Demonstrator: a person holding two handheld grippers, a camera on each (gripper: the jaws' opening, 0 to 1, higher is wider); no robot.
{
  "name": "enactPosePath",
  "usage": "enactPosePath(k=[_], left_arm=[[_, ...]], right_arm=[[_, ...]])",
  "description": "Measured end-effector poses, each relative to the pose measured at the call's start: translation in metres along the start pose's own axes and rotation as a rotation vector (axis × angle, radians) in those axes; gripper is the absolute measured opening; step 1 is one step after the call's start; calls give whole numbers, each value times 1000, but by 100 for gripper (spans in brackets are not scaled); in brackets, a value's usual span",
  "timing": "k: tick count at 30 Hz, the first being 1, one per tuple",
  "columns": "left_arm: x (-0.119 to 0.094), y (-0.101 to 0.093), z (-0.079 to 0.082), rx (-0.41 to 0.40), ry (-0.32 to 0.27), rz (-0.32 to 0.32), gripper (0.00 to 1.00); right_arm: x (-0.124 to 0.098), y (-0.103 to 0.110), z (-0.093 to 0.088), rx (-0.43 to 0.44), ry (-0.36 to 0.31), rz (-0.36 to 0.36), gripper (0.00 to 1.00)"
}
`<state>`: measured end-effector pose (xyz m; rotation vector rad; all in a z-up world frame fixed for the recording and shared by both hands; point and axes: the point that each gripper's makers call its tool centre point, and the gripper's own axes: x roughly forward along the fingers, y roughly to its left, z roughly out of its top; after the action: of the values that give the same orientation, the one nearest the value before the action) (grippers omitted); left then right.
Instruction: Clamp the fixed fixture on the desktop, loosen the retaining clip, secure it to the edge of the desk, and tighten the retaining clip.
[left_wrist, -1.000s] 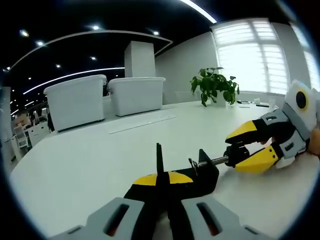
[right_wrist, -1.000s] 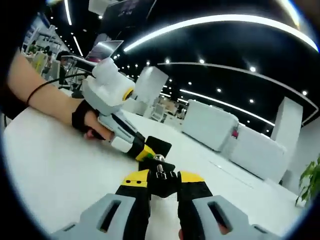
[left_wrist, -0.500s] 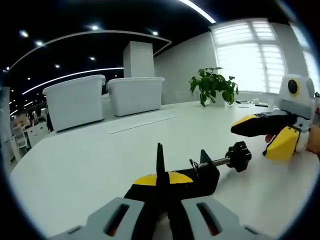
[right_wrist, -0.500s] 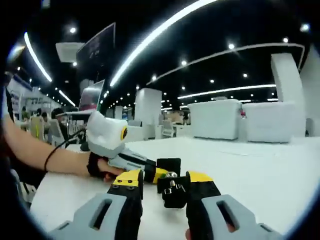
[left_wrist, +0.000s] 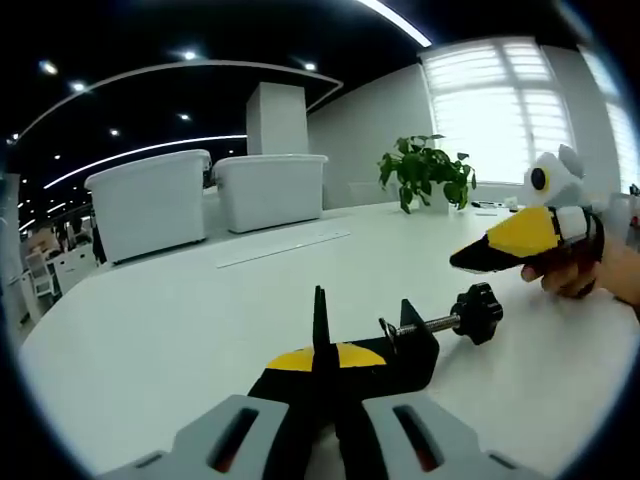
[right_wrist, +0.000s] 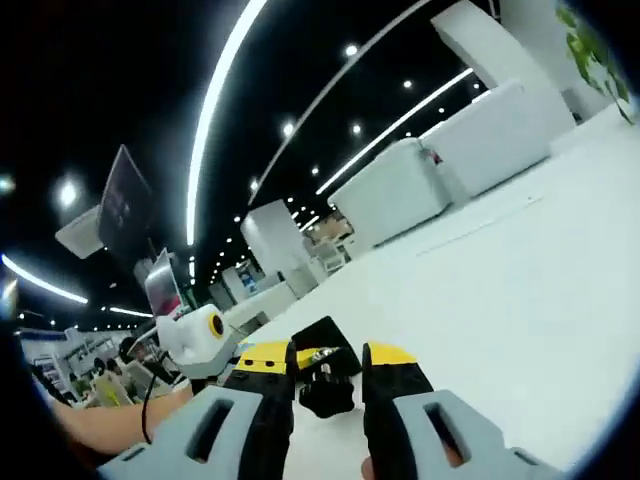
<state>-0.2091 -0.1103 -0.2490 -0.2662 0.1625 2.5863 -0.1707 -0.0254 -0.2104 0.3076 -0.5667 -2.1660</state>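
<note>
White desk (left_wrist: 180, 330) stretches across an open office, with two white sofas (left_wrist: 210, 195) and a potted plant (left_wrist: 425, 170) at its far side under dark ceilings with strip lights.

On this desk lies the black clamp (left_wrist: 400, 345), a small screw fixture with a threaded rod and a round black knob (left_wrist: 478, 313) pointing to the right in the left gripper view. The left gripper (left_wrist: 322, 365) has its jaws pressed together on the clamp's thin upright plate, so the first step, gripping the fixture, looks done.

The right gripper (left_wrist: 475, 262) hangs above and just right of the knob in that view, apart from it. In the right gripper view its own jaws (right_wrist: 328, 362) stand parted with the knob (right_wrist: 322, 390) seen between them, but I judge from the other view that they are not closed on it.

How far the screw is already backed off cannot be told; the rod shows a bare stretch between body and knob. The clamp sits well in from any desk edge, so carrying it to the edge, slipping it on and tightening the screw all remain to do.
</note>
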Motion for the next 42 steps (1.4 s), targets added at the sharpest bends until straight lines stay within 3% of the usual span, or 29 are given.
enactPosePath(k=[3, 7, 14, 22, 25, 39, 42], left_arm=[[3, 3, 1, 0, 0, 0, 6], [5, 4, 2, 0, 1, -2, 6], [4, 2, 3, 1, 0, -1, 6], [8, 5, 3, 0, 1, 1, 6], [6, 4, 2, 0, 0, 3, 6], [-1, 2, -1, -5, 1, 9, 6], [-2, 2, -2, -6, 1, 10, 6]], right_arm=[[3, 7, -9, -48, 42, 19, 25], [6, 0, -22, -70, 99, -31, 22], [7, 3, -23, -60, 98, -19, 19], [7, 5, -22, -136, 85, -12, 18], [7, 6, -20, -228, 71, -20, 18], [5, 35, -23, -933, 21, -73, 19], [5, 38, -25, -1012, 21, -81, 19]])
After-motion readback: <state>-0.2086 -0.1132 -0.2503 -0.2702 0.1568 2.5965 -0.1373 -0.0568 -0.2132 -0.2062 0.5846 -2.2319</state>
